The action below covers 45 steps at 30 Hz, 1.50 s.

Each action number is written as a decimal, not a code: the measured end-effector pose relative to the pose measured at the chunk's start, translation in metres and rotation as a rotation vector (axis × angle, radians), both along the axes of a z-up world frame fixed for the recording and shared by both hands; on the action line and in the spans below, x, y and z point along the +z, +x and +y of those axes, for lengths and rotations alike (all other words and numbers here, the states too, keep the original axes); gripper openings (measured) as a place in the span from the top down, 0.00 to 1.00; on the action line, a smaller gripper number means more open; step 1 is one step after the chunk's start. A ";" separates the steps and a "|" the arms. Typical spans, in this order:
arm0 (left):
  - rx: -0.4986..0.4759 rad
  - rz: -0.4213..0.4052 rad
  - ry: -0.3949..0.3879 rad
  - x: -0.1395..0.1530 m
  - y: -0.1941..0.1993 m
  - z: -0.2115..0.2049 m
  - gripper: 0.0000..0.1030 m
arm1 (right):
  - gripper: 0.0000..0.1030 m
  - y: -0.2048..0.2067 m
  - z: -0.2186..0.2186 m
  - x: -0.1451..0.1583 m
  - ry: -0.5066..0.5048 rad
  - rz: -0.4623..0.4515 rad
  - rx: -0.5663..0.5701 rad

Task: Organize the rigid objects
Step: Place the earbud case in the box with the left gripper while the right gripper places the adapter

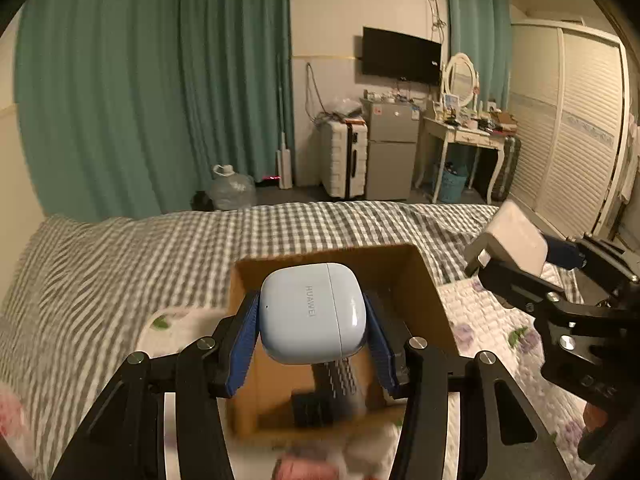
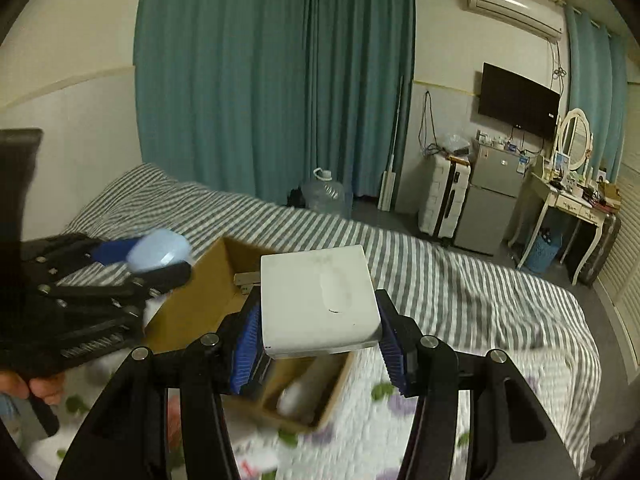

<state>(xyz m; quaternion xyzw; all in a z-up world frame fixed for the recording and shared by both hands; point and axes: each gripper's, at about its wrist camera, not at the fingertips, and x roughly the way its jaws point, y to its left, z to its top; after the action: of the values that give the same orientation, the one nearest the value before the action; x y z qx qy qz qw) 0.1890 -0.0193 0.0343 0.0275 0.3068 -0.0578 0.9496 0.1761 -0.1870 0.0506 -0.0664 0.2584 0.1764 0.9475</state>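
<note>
My left gripper (image 1: 312,316) is shut on a pale blue Huawei earbud case (image 1: 312,312) and holds it above an open cardboard box (image 1: 424,280) on the bed. My right gripper (image 2: 318,316) is shut on a white square box (image 2: 316,300) and holds it above the same cardboard box (image 2: 200,300). The right gripper shows at the right in the left wrist view (image 1: 516,256), with the white box (image 1: 516,236). The left gripper shows at the left in the right wrist view (image 2: 160,260), with the blue case (image 2: 158,254). Dark items (image 1: 332,384) lie inside the cardboard box.
The bed has a grey checked sheet (image 1: 160,240) and a floral quilt (image 1: 500,320) under the box. Beyond it are teal curtains (image 1: 160,80), a water jug (image 1: 232,188), a suitcase (image 1: 344,156), a small fridge (image 1: 392,148), a dressing table (image 1: 464,132) and a wardrobe (image 1: 572,128).
</note>
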 end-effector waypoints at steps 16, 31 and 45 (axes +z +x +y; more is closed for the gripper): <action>0.057 0.160 0.056 -0.091 0.073 0.003 0.47 | 0.49 0.070 0.015 -0.077 -0.030 0.137 -0.020; 0.084 0.090 0.002 -0.066 0.057 0.019 0.42 | 0.49 0.089 0.025 -0.092 -0.025 0.148 -0.011; 0.114 0.013 -0.024 -0.033 -0.017 0.030 0.36 | 0.09 -0.005 -0.018 -0.057 0.048 0.048 -0.081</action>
<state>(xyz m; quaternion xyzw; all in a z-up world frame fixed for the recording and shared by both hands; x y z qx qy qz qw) 0.1724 0.0108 0.0009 -0.0015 0.3133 -0.0075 0.9496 0.1716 -0.2053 -0.0065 -0.0290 0.2793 0.1453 0.9487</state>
